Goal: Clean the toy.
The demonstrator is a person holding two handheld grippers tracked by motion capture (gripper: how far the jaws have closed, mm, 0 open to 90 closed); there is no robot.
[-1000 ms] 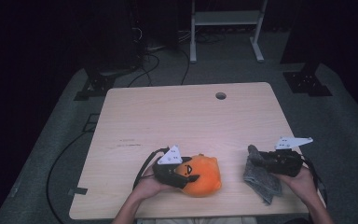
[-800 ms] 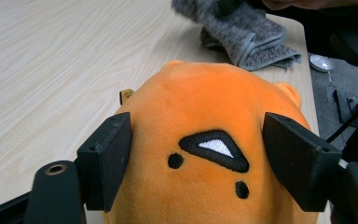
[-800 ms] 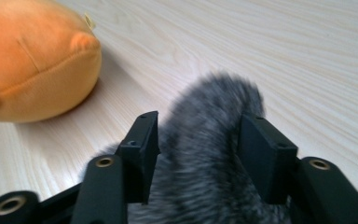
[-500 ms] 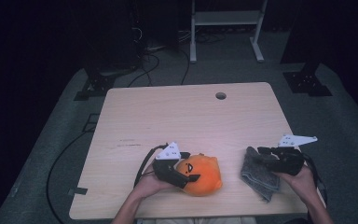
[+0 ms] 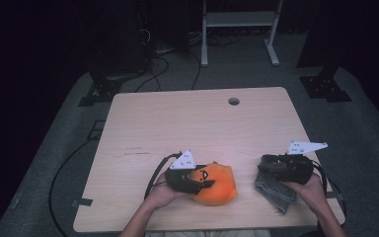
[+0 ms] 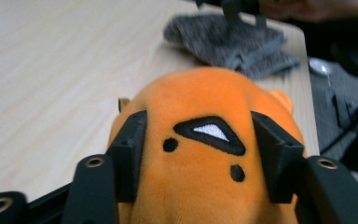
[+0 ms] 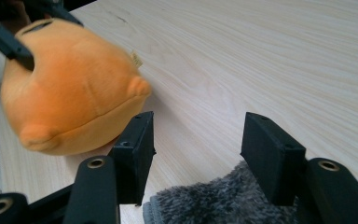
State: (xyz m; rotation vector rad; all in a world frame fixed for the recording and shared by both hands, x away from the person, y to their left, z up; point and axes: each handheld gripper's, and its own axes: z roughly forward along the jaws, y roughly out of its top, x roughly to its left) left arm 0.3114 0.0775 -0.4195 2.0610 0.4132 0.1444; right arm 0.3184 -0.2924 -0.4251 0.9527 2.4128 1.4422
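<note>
Two claws at near edge of worktop (image 5: 177,118), one per hand, both low over the wood.

Left hand (image 5: 160,195) in from bottom edge, forearm angled up and inward, palm wrapped under left claw (image 5: 205,181). Grey three-cornered plate on top, tilted. Cable looping off its left side. Pointed rightward into orange plush toy (image 5: 217,185). From left gripper view: jaws set one each side of plush toy (image 6: 205,154), inner faces pressed against the fabric, black-and-white stitched eye patch and two black dots between them. Held, moderately wide span. Plush resting on worktop near front edge, slightly left of centre.

Right hand (image 5: 308,187) in from bottom right corner, forearm slanting up and left, fingers curled round body of right claw (image 5: 265,165). Grey plate on top, pointing right. Claw aimed leftward, above grey fuzzy cloth (image 5: 275,190). From right gripper view: jaws parted wide, nothing between them but bare wood; grey fuzzy cloth (image 7: 223,205) below and just behind jaw tips. Contact with cloth: cannot tell. Plush toy (image 7: 70,93) off to left, well apart from these jaws.

Cloth crumpled flat on worktop at front right, near the edge, apart from plush. Round hole (image 5: 234,101) in worktop at far side.
</note>
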